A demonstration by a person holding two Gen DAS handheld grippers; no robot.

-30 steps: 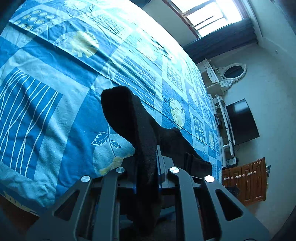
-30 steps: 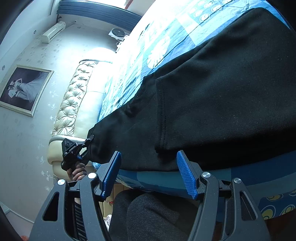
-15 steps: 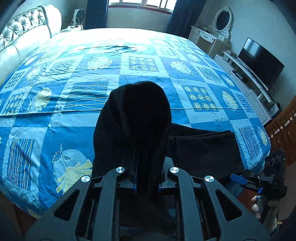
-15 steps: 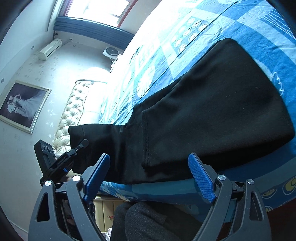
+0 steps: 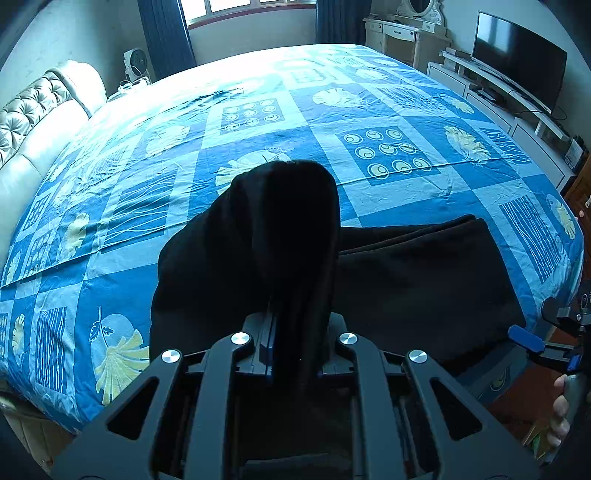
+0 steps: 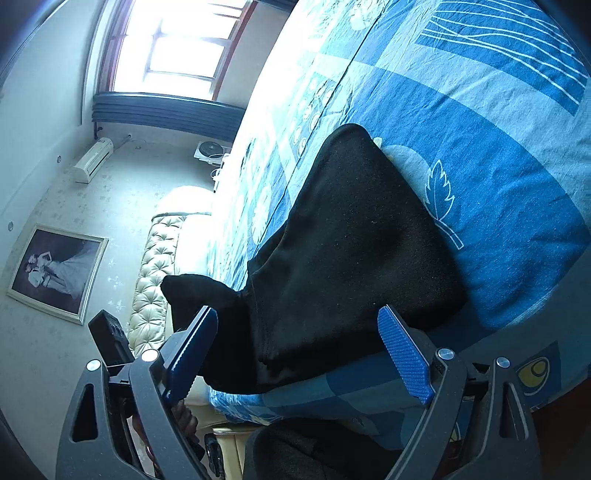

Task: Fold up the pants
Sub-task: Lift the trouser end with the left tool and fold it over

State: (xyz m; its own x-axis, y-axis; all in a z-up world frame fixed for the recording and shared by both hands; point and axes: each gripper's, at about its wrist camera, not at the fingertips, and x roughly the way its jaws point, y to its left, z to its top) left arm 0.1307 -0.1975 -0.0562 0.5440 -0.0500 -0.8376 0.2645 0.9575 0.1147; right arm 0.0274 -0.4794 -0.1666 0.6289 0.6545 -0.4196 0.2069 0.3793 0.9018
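Observation:
The black pants (image 5: 413,273) lie folded at the near edge of the blue patterned bed (image 5: 258,122). My left gripper (image 5: 295,350) is shut on one end of the pants and holds it raised, so the cloth bulges up in front of the camera and hides the fingertips. In the right wrist view the pants (image 6: 354,258) lie flat on the bed (image 6: 498,129), with the lifted end at the left. My right gripper (image 6: 299,350) is open and empty, off the bed's near edge; it also shows at the right edge of the left wrist view (image 5: 532,339).
A padded cream headboard (image 5: 33,122) stands at the left. A TV (image 5: 517,74) on a low white unit and a wooden cabinet stand to the right of the bed. A window with dark curtains (image 5: 166,33) is at the far wall.
My left gripper has lifted the pants end and swung it toward the folded part. My right gripper has drawn back from the pants and opened wider.

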